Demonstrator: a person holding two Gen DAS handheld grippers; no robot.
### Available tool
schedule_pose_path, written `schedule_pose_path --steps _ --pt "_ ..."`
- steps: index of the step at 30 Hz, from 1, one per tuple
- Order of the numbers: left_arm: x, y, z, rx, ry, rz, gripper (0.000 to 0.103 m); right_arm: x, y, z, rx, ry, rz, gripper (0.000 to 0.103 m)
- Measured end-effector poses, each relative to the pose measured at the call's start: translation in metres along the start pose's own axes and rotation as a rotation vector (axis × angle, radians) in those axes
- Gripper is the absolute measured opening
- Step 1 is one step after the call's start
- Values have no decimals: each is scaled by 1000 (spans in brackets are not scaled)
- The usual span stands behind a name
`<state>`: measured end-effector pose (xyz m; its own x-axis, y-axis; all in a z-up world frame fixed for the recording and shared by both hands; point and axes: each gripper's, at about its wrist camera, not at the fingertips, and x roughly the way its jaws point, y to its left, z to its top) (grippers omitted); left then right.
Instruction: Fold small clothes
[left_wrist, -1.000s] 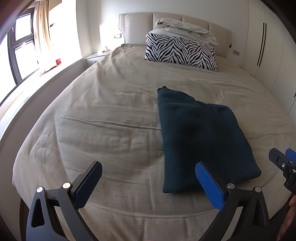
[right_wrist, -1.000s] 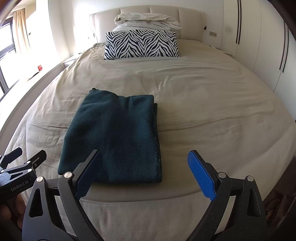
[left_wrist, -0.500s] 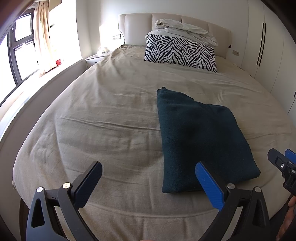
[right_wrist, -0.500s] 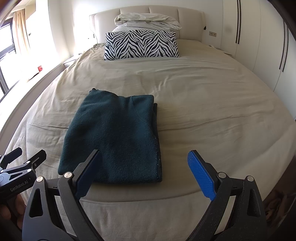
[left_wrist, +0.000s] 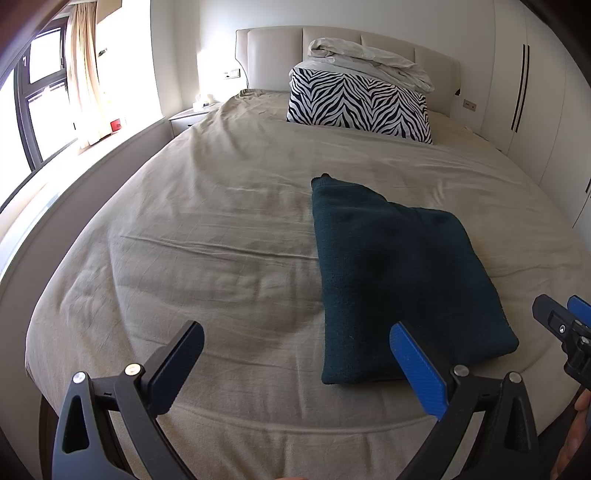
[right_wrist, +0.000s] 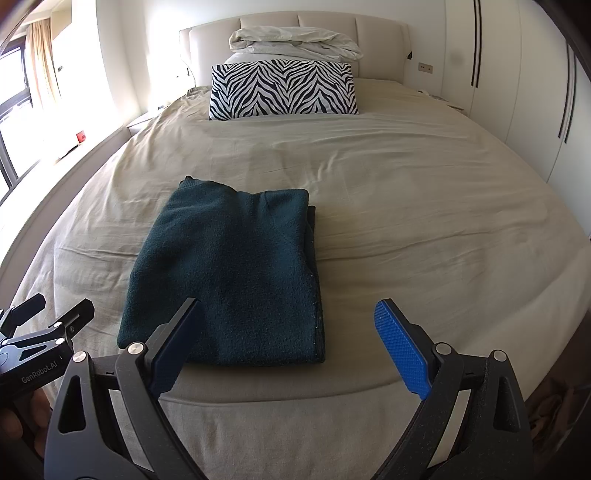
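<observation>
Your left gripper and right gripper both gape wide, empty, near the bed's foot, where the folded teal fleece garment, perhaps a sweater, lies.

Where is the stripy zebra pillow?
The black-and-white zebra-striped pillow sits at the far end of the beige bed, under crumpled white bedding, against the padded headboard.

I see a dark teal fleece folded into a flat rectangle near the bed's foot edge, possibly a jumper.
</observation>
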<state>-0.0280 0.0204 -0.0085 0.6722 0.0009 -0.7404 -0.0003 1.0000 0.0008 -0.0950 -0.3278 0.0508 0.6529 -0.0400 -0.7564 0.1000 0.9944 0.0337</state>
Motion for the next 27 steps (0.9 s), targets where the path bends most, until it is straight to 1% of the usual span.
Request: schedule_pose_path --steps 27 --pt "0 -1 0 0 0 2 103 -1 3 -3 1 3 0 94"
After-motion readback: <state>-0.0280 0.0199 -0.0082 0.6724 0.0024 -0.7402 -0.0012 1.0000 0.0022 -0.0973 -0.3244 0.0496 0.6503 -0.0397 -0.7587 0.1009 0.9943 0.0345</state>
